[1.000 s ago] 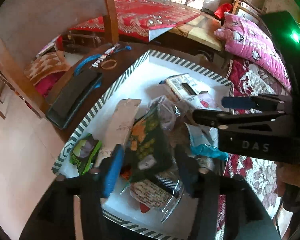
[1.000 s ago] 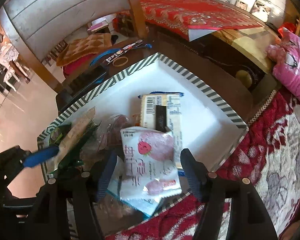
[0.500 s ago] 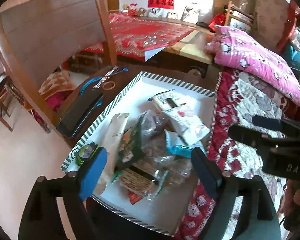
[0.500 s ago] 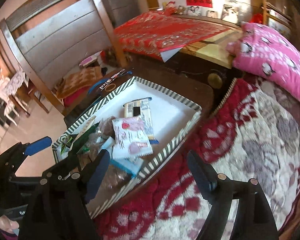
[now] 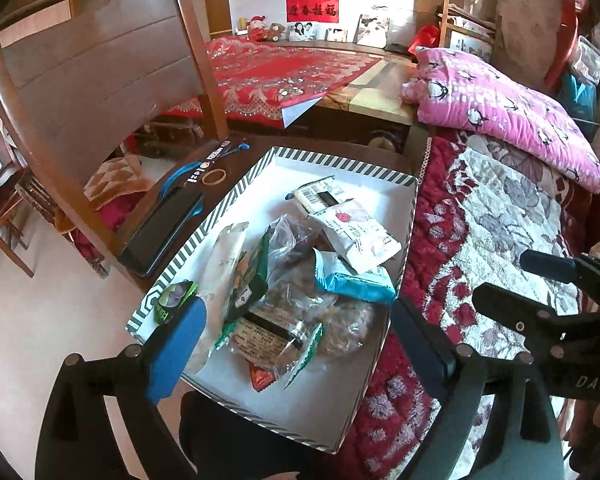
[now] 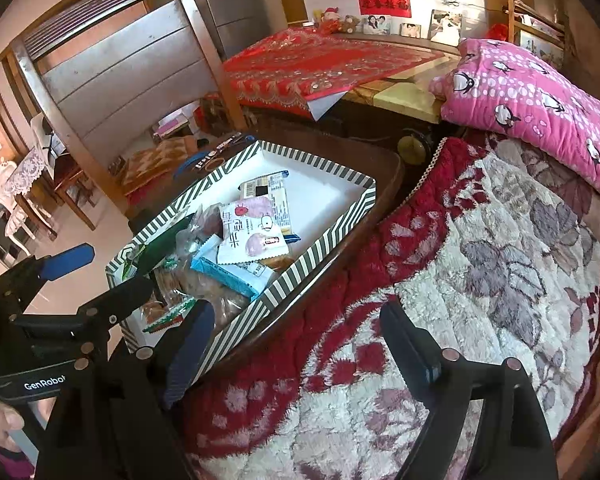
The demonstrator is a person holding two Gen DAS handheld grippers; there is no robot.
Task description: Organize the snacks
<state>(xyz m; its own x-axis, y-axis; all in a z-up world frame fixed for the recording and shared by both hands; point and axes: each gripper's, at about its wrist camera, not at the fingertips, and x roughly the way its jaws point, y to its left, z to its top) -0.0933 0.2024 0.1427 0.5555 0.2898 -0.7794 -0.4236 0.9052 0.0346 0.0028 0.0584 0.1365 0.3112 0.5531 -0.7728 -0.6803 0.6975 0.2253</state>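
Several snack packets (image 5: 300,280) lay heaped inside a shallow striped box (image 5: 340,166), white within and banded dark green and white along its rim. They crowded the near end of the box, while its far end was bare white. On top sat a white packet with a strawberry print (image 5: 358,236), overlapping a barcode-marked packet (image 5: 320,198) behind it and a light blue packet (image 5: 354,280) in front. A dark green packet (image 5: 248,276) leaned against a pale paper sleeve (image 5: 224,260), and clear wrappers of brown snacks (image 5: 300,312) filled the middle. A small green packet (image 5: 172,300) lay in the box's near left corner.

The box rested on a dark wooden tabletop (image 5: 240,152), beside a black case (image 5: 160,232), a blue lanyard (image 5: 180,176) and a rubber band (image 5: 214,177). A red and cream flowered quilt (image 6: 480,260) lay just beside the box, with a pink penguin pillow (image 6: 540,96) beyond it.

The left claw (image 5: 296,352) hovered over the near end of the box, its jaws opening wide, pinching nothing though the packets lay below the gap. The right claw (image 6: 300,344) hung over the quilt, beside the box's edge, its jaws likewise opening and empty.
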